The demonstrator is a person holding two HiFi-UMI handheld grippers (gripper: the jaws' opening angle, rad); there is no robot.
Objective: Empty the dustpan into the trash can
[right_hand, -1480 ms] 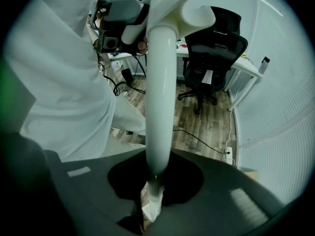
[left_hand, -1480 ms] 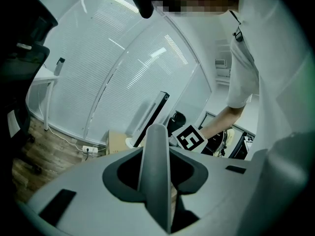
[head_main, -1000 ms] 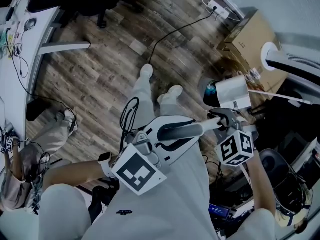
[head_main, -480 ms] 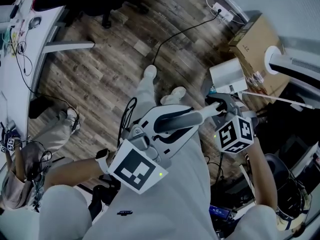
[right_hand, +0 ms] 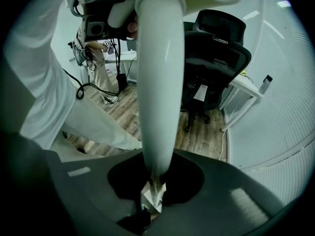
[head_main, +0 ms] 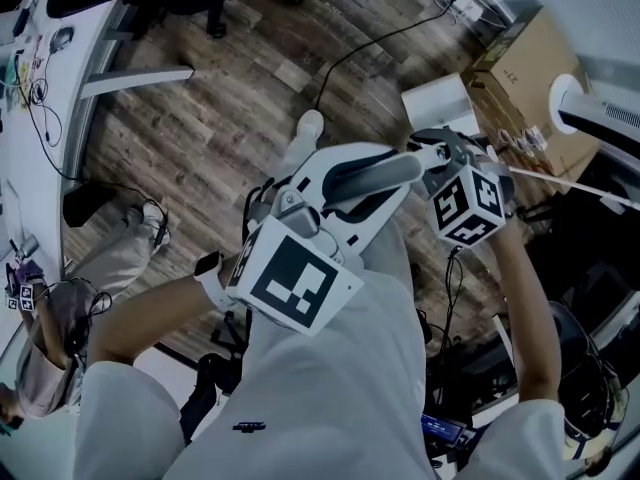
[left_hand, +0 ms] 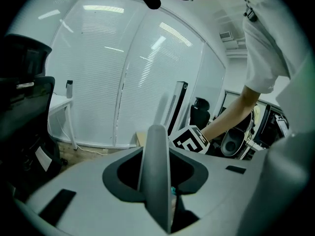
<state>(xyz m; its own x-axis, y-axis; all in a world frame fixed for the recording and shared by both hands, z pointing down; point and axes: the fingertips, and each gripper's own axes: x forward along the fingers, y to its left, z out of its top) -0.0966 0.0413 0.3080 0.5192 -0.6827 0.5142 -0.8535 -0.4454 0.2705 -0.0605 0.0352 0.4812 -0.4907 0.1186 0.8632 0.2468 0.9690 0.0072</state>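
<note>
head view, quick: where's the dustpan?
>> dustpan, white w/ a dark grey inset, is up in the air over the person's lap. it lies across btwn the two grippers.
and the trash can?
>> trash can is white and stands on the wood floor. in the pic it's just past the dustpan's handle end and right beside a cardboard box. can't tell if any part of the dustpan is above it.
left gripper?
>> left gripper is at the wide end. in the left gripper view a grey upright part of the dustpan stands btwn the jaws, and they're clamped on it. the other gripper's marker cube shows just behind.
right gripper?
>> right gripper is at the tip of the handle. in the right gripper view the jaws are nearly together, pinching the narrow end of the white handle. the handle runs up and away from them. office chair in the bg.
</note>
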